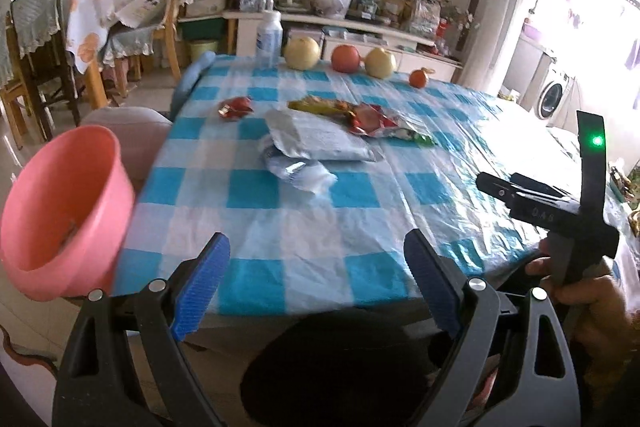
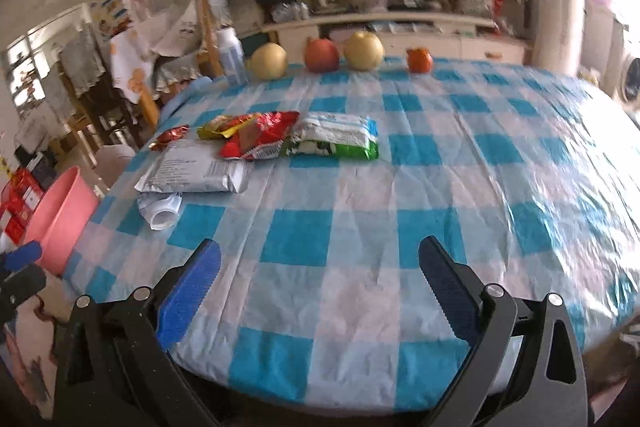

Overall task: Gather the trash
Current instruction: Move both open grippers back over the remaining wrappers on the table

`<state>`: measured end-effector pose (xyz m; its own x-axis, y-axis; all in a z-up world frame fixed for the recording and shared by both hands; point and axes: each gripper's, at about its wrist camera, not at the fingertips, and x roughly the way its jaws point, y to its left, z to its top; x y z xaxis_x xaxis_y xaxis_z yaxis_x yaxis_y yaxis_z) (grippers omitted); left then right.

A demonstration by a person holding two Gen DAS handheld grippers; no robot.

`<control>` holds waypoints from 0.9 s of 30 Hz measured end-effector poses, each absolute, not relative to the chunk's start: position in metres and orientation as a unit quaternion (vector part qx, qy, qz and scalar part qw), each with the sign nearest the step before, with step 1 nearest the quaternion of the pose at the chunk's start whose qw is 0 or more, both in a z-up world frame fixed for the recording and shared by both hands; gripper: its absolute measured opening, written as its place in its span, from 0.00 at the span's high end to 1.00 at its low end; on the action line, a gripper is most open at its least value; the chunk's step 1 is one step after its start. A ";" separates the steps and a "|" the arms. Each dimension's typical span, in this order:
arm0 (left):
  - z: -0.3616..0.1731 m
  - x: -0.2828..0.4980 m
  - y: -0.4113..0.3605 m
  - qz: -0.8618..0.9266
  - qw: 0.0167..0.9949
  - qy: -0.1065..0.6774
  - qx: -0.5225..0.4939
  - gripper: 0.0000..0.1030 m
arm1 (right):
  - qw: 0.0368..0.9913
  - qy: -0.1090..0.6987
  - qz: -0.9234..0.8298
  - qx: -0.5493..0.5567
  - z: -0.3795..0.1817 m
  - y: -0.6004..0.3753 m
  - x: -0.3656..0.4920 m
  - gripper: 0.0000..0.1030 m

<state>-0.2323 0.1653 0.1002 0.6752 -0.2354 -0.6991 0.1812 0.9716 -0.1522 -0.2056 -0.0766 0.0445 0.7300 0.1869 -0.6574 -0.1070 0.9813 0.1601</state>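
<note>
Empty wrappers lie in a cluster on the blue-and-white checked tablecloth (image 2: 360, 211): a silver packet (image 2: 192, 173), a crumpled white wrapper (image 2: 160, 209) under it, a red snack bag (image 2: 256, 139), a yellow wrapper (image 2: 224, 127), a small red wrapper (image 2: 170, 137) and a green-and-white packet (image 2: 336, 137). A pink bin (image 1: 64, 211) stands off the table's left edge. My left gripper (image 1: 316, 283) is open over the near table edge, nothing between its blue pads. My right gripper (image 2: 320, 291) is open too, above the cloth, short of the wrappers.
Along the far edge stand a white bottle (image 1: 269, 39), two yellow fruits (image 1: 302, 53), a red fruit (image 1: 346, 59) and a small orange fruit (image 1: 418, 78). A grey stool (image 1: 128, 125) sits behind the bin. Wooden chairs crowd the left; a TV cabinet lies beyond.
</note>
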 end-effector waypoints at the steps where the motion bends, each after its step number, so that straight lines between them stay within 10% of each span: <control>1: 0.099 -0.231 0.160 -0.121 0.912 0.390 -0.037 0.13 | 0.928 0.358 0.083 0.056 0.044 -0.078 -0.205 0.05; 27: 0.062 -0.140 0.133 -0.081 0.891 0.433 -0.110 0.13 | 0.938 0.341 0.030 0.049 0.039 -0.123 -0.148 0.05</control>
